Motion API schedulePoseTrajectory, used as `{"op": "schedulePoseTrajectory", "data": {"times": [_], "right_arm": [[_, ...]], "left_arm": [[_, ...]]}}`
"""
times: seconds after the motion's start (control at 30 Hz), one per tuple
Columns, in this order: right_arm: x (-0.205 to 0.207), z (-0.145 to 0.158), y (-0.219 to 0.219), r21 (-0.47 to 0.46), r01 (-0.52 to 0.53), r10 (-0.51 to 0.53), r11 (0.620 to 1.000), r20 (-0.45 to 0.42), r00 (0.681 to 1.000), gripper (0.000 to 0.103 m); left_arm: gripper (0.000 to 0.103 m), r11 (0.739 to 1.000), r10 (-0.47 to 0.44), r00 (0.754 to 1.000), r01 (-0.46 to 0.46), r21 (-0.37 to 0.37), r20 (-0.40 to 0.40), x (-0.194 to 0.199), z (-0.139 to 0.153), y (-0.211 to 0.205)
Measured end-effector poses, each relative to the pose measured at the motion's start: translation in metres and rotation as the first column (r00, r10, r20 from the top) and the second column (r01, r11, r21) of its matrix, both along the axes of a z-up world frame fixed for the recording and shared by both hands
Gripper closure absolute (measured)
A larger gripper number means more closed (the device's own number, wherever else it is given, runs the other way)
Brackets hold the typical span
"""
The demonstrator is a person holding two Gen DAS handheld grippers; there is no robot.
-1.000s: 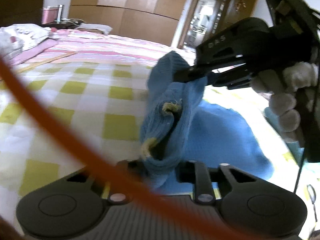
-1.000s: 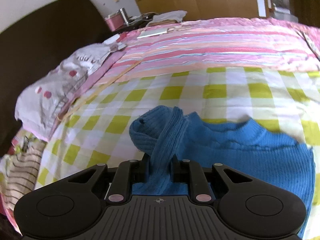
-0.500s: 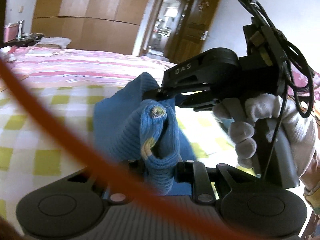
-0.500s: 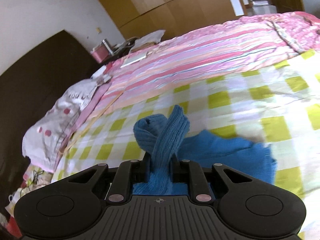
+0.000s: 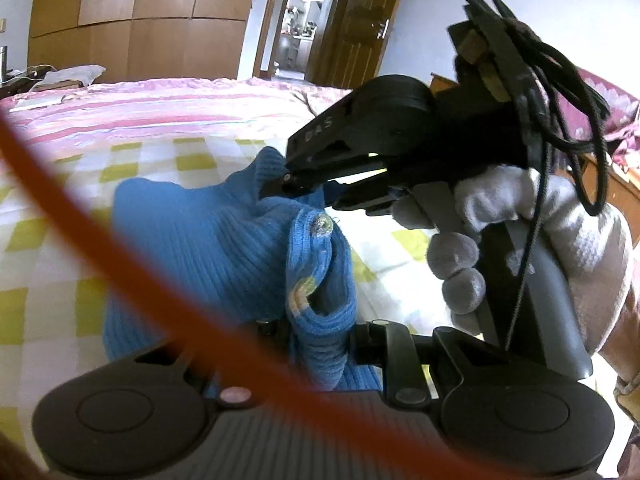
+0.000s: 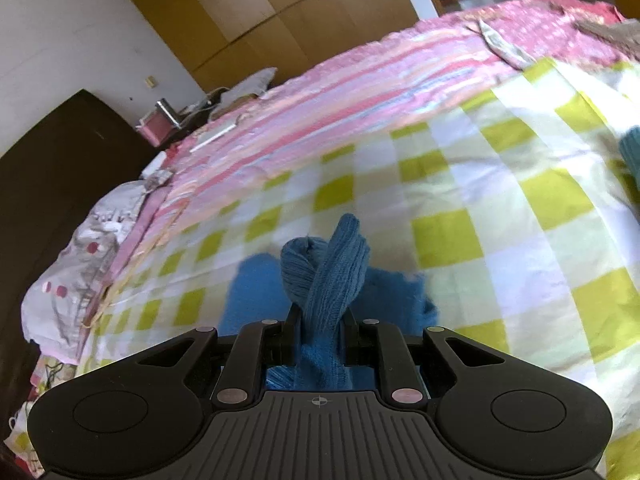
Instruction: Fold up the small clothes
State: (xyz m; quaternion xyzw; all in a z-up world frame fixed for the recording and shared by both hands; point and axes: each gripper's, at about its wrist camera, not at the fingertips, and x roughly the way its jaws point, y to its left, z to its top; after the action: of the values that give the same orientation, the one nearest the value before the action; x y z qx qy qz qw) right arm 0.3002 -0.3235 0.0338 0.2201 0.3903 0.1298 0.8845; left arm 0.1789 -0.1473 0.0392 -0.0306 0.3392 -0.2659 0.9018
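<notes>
**Both grippers clamped on a blue knit sweater over the checked bed**

So here's the setup: a small blue ribbed sweater (image 5: pixel 208 248) is bunched up and lifted a bit above the yellow-and-white checked sheet (image 5: pixel 48 240). The left gripper (image 5: pixel 320 332) has its jaws pinched together on a thick fold of the knit, the part with a pale yellow-striped edge and a small shiny button (image 5: pixel 321 225) poking out just above it. The right gripper (image 5: pixel 294 184) comes in from the right side of the left wrist view, its tips squeezed onto another fold of the same sweater higher up, held by a hand in a white glove (image 5: pixel 540 232) with black cables (image 5: pixel 560 80) looped over the top.

From the right wrist view, the right gripper (image 6: pixel 320 332) is closed on a twisted rope of blue knit (image 6: pixel 332 272), and the rest of the garment lies on the sheet just beyond it.

A blurry orange cord (image 5: pixel 100 248) cuts diagonally across the left camera. Further back there's a pink striped blanket (image 6: pixel 320 100), a wooden wardrobe (image 5: pixel 140 20) and an open doorway (image 5: pixel 296 20).
</notes>
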Motion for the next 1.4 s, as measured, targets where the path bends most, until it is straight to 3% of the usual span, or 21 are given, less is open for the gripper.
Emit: {"op": "schedulePoseTrajectory", "data": {"times": [0.27, 0.4, 0.57, 0.73, 0.97, 1.1, 1.2, 1.4], "right_arm": [[0.003, -0.019, -0.007, -0.008, 0.018, -0.019, 1.000, -0.020, 1.000, 0.085], [0.000, -0.014, -0.010, -0.033, 0.029, -0.029, 0.999, -0.013, 0.999, 0.082], [-0.023, 0.003, -0.017, -0.097, 0.072, -0.067, 0.993, 0.053, 0.996, 0.081], [-0.056, 0.019, -0.007, -0.105, 0.002, 0.010, 0.994, 0.117, 0.993, 0.081], [-0.077, 0.000, 0.012, -0.142, -0.070, 0.080, 0.987, 0.067, 0.995, 0.082], [-0.085, -0.017, 0.008, -0.148, -0.038, 0.040, 0.988, 0.012, 0.999, 0.095], [-0.091, -0.020, 0.003, -0.119, -0.033, 0.032, 0.992, -0.004, 0.999, 0.096], [-0.102, -0.014, -0.004, -0.098, -0.006, 0.007, 0.995, 0.009, 1.000, 0.080]], "left_arm": [[0.075, 0.999, -0.010, 1.000, 0.011, 0.036, -0.027, -0.002, -0.013, -0.014], [0.065, 0.997, -0.041, 0.999, 0.041, 0.071, -0.008, -0.012, -0.012, -0.020], [0.060, 0.994, -0.091, 0.996, 0.091, 0.065, -0.011, -0.026, -0.007, -0.015], [0.060, 0.991, -0.114, 0.993, 0.115, 0.072, -0.011, -0.040, 0.001, -0.002], [0.059, 0.995, -0.048, 0.999, 0.047, 0.088, 0.006, -0.046, 0.010, 0.028], [0.059, 0.996, 0.024, 1.000, -0.023, 0.084, -0.004, -0.035, 0.007, 0.045], [0.059, 0.995, 0.060, 0.998, -0.060, 0.083, -0.005, -0.031, 0.006, 0.060], [0.055, 0.989, 0.114, 0.993, -0.112, 0.099, -0.015, -0.026, -0.002, 0.081]]}}
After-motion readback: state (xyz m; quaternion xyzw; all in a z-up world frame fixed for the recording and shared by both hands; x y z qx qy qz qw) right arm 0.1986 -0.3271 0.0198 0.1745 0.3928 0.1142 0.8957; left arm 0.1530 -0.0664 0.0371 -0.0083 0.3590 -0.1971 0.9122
